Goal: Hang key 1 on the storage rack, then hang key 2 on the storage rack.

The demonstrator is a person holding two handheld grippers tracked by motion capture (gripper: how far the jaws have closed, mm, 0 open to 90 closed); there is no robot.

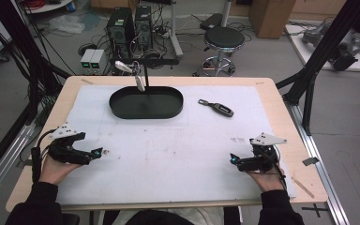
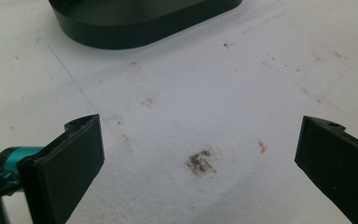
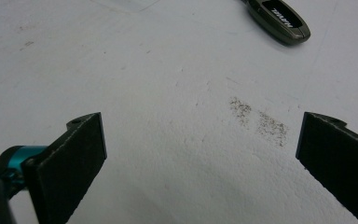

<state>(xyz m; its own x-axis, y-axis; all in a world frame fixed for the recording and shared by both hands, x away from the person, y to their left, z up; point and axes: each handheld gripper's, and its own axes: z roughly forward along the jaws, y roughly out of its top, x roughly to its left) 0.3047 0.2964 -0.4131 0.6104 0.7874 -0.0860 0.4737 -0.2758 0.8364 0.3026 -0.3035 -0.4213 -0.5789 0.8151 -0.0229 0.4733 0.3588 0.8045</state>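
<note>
High view, left hand: the left hand (image 1: pixel 54 169) rests low at the near left of the white mat (image 1: pixel 168 154), holding the left gripper (image 1: pixel 99 153), which points right across the mat.
High view, right hand: the right hand (image 1: pixel 264 179) sits at the near right, its right gripper (image 1: pixel 233 158) pointing left and inward.
High view, things: the key fob (image 1: pixel 217 108) lies flat on the mat, well ahead of the right gripper; just left of it stands the black oval tray (image 1: pixel 146 102), well apart from both grippers.
Left gripper view: jaws spread wide over bare, stained mat; the tray's wall (image 2: pixel 135 28) lies ahead, well clear.
Right gripper view: jaws spread wide, nothing between them; the key fob (image 3: pixel 279 19) lies ahead toward the right, apart from the jaws.
</note>
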